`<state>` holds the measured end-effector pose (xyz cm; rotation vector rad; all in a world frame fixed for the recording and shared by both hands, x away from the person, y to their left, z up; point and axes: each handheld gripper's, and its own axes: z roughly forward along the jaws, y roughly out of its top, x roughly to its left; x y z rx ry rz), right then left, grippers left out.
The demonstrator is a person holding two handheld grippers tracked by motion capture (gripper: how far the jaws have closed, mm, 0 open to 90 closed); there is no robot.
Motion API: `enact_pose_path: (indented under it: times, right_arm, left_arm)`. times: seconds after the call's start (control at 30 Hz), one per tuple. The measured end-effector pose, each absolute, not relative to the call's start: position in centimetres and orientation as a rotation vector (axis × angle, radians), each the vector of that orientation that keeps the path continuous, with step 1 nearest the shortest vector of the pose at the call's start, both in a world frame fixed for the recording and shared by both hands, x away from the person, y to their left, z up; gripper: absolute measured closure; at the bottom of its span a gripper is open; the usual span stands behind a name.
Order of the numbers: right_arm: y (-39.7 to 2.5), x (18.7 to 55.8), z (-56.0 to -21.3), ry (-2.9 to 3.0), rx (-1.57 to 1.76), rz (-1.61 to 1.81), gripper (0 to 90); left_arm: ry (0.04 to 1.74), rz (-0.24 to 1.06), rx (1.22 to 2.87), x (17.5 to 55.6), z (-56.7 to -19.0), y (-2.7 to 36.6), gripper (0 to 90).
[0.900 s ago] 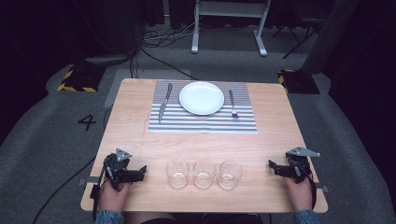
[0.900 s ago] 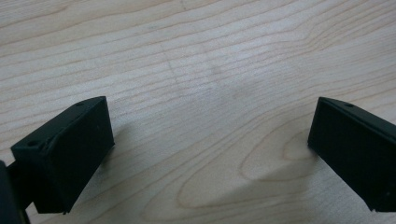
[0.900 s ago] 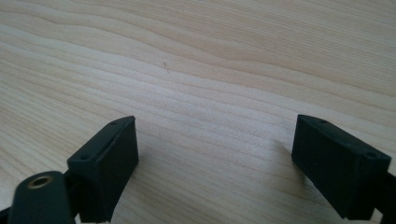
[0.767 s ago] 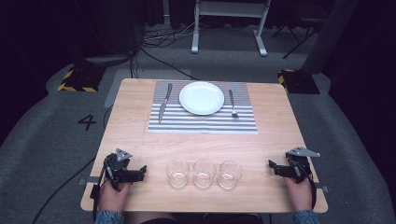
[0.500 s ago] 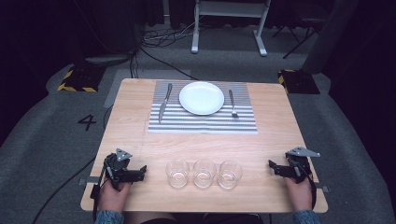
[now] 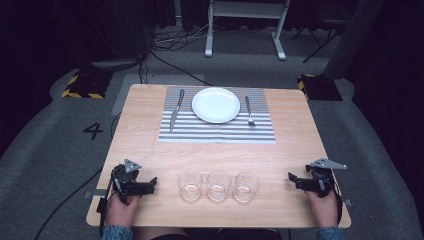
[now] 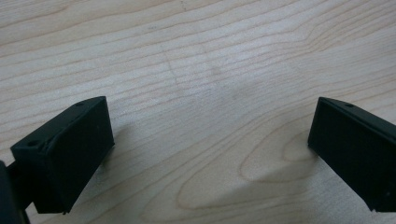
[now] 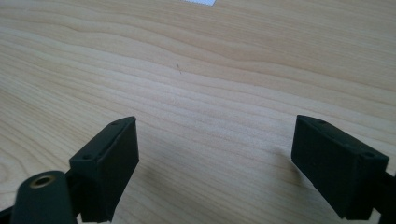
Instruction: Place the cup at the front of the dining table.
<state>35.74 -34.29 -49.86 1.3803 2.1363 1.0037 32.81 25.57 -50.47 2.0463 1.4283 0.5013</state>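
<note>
Three clear glasses stand in a row near the table's front edge: left glass [image 6: 190, 186], middle glass [image 6: 218, 186], right glass [image 6: 246, 186]. My left gripper [image 6: 149, 183] rests on the table left of the row, pointing toward it and a short way off. My right gripper [image 6: 294, 180] rests to the right of the row, also pointing inward. In the left gripper view the left gripper [image 7: 210, 149] is open, with bare wood between its jaws. The right gripper [image 8: 215, 158] is likewise open over bare wood in its own view.
A striped placemat [image 6: 217, 131] lies at the far middle of the wooden table [image 6: 295, 135]. On it are a white plate [image 6: 216, 105], a knife [image 6: 175, 111] to its left and a fork [image 6: 248, 111] to its right.
</note>
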Motion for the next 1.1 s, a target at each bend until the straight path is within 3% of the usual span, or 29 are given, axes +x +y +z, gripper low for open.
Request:
enact_pose_path:
  times: [0.5, 1.1]
  right_arm:
    - [-31.3, 32.8, -43.8, 2.131, 1.146, 1.210, 15.6]
    - [-27.8, 30.7, -40.7, 2.209, 1.003, 1.253, 14.5]
  left_arm:
    - [1.427, 0.501, 2.042, 32.8, -50.5, 25.6, 0.2]
    - [1.427, 0.500, 2.042, 32.8, -50.5, 25.6, 0.2]
